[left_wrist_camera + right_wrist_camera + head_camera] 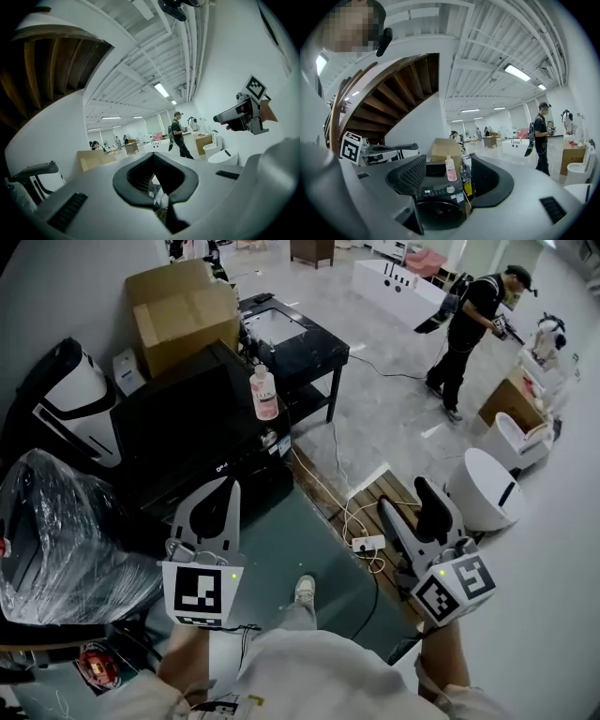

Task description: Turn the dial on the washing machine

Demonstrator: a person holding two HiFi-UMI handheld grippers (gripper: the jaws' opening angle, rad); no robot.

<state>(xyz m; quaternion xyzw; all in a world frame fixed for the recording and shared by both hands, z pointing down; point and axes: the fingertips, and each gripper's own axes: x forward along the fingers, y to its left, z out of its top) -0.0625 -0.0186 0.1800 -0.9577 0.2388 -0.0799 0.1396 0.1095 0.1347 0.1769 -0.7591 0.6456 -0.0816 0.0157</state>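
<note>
**Left gripper** [153, 157]: the dark-padded jaws are brought together at the tips with nothing clamped. Only a hollow shows between the pads. The gripper is held out in front of the black front-loading washing machine [178, 442] and does not touch it. Judgement: it is idle and kept clear so that it does not obstruct the working side.

**Right gripper** [448, 161]: the jaws are spread wide and empty. Its view looks between them straight at the machine's front. The small round silver dial [450, 189] sits on the control panel above the round door. It is framed in the gap but well apart from both pads. Judgement: the spread is set to take the dial and the aim is good, but the approach is not yet made. The task is at its opening stage.

**Surroundings**
- A clear pump bottle of pink liquid [451, 169] stands upright on the machine's top, near the edge above the panel. Judgement: an approach that comes in high could knock it over.
- A brown cardboard box [183, 310] sits behind the machine.
- A white power strip with trailing cables [367, 543] lies on the floor to the machine's right, below the right gripper.
- A person in dark clothing [469, 324] stands far beyond the machine and is not involved.
</note>
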